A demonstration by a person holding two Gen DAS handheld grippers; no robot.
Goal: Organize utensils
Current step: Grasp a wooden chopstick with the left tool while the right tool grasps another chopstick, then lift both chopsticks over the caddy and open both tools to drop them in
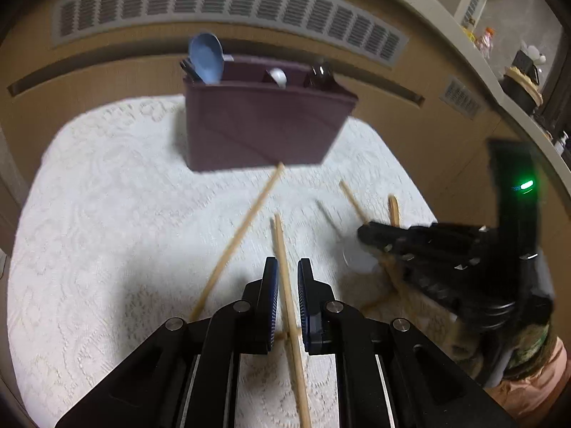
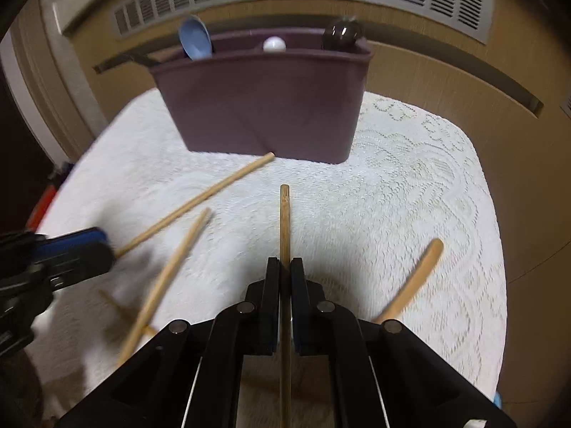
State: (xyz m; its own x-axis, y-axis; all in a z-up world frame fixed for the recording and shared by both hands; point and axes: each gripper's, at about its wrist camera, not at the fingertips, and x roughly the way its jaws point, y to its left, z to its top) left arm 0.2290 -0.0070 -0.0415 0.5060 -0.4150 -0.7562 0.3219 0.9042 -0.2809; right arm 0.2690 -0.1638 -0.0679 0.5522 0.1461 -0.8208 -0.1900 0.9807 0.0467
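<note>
A purple utensil caddy (image 1: 264, 125) (image 2: 264, 107) stands at the far side of the white lace cloth (image 1: 107, 214) and holds a blue spoon (image 1: 206, 57), a white spoon (image 1: 278, 76) and a black utensil (image 1: 319, 75). Several wooden chopsticks lie on the cloth. My left gripper (image 1: 287, 271) is open around one chopstick (image 1: 285, 267), its pads a little apart from it. My right gripper (image 2: 284, 267) is shut on another chopstick (image 2: 284, 221) that points at the caddy. The right gripper also shows in the left wrist view (image 1: 367, 233).
A longer chopstick (image 1: 242, 235) (image 2: 200, 203) lies with its tip against the caddy's base. A wooden handle (image 2: 414, 278) lies at the right. A wooden wall with grey vents (image 1: 228, 3) stands behind the cloth. A cluttered ledge (image 1: 517, 82) runs along the right.
</note>
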